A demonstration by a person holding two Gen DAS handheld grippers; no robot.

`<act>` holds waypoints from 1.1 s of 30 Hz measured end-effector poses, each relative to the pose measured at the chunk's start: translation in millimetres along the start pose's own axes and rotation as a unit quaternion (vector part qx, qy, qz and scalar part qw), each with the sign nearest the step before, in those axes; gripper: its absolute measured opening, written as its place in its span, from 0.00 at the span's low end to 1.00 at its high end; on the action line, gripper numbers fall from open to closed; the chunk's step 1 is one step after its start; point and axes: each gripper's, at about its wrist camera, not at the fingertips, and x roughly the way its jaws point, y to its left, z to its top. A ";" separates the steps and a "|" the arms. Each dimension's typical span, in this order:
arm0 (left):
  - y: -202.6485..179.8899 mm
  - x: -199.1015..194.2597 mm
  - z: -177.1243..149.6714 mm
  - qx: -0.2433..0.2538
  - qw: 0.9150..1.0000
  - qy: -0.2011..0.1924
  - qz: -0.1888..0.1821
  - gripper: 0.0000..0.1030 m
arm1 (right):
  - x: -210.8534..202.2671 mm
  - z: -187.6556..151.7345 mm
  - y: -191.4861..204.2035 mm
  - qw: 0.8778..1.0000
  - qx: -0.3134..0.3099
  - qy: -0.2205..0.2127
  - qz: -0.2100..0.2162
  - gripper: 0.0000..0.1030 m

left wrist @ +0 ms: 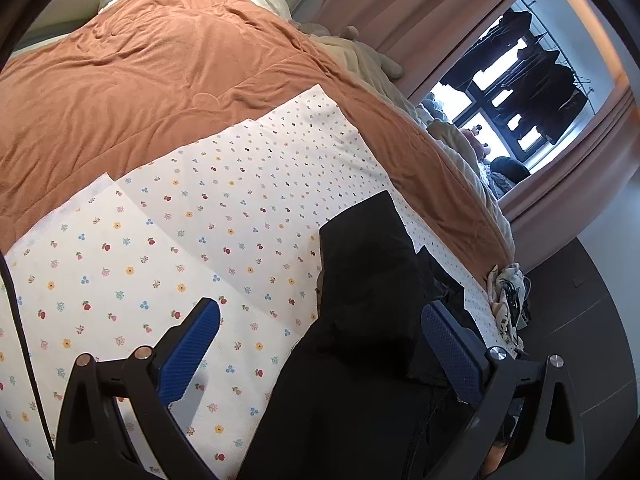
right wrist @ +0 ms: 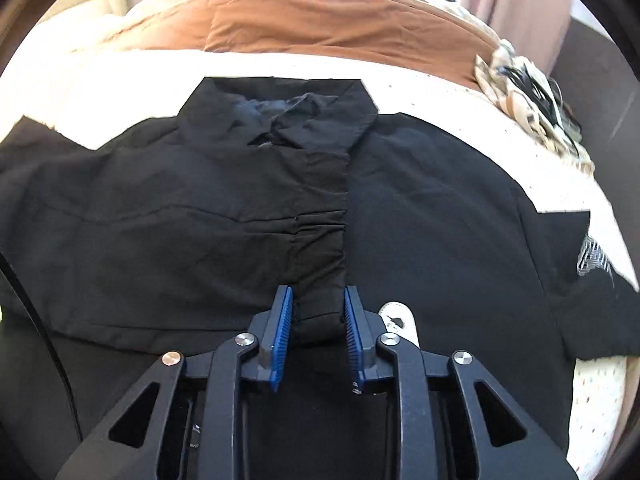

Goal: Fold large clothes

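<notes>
Flowered sheet point(left wrist: 132, 264) spread over the near part of the bed, orange blanket point(left wrist: 160, 80) beyond it. Left gripper point(left wrist: 320, 344) wide open, gripping nothing, one blue pad point(left wrist: 192, 348) hanging over the sheet and the other at the edge of the black shirt point(left wrist: 360, 320), which runs up between the two fingers. Farther right, at the bed's edge, a crumpled patterned cloth point(left wrist: 506, 296), and past that pink curtains point(left wrist: 432, 8) around a window with dark clothes hanging outside.

From the right wrist: same black shirt point(right wrist: 200, 208) lying flat on the sheet, collar point(right wrist: 280, 116) pointing away, sleeves spread to both sides, placket bunched down the middle. Right gripper point(right wrist: 316, 320) partly closed at the near hem, blue pads point(right wrist: 282, 328) either side of the gathered placket strip and touching it; true pinch or not, cannot tell. Patterned cloth point(right wrist: 532, 96) off at upper right.
</notes>
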 end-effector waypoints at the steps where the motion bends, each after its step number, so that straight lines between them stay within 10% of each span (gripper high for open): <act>1: -1.7 0.8 -0.8 0.002 1.000 0.001 0.000 1.00 | -1.1 -1.2 -10.5 1.000 0.005 -0.002 -0.004 0.21; 19: -27.3 10.1 -11.0 0.033 0.999 0.027 -0.010 1.00 | -29.4 -41.1 -130.6 0.976 0.219 -0.016 0.005 0.21; 22: -31.4 9.2 -14.9 0.034 0.999 0.027 -0.010 1.00 | -24.7 -45.4 -129.9 0.968 0.241 0.004 0.068 0.40; 24: -36.9 10.5 -18.4 0.040 0.999 0.034 -0.011 1.00 | -25.9 -44.8 -126.0 0.973 0.228 0.004 0.041 0.84; 33: -54.6 8.3 -25.8 0.056 0.998 0.036 -0.019 1.00 | -20.6 -31.8 -109.0 0.990 0.138 -0.004 -0.009 0.85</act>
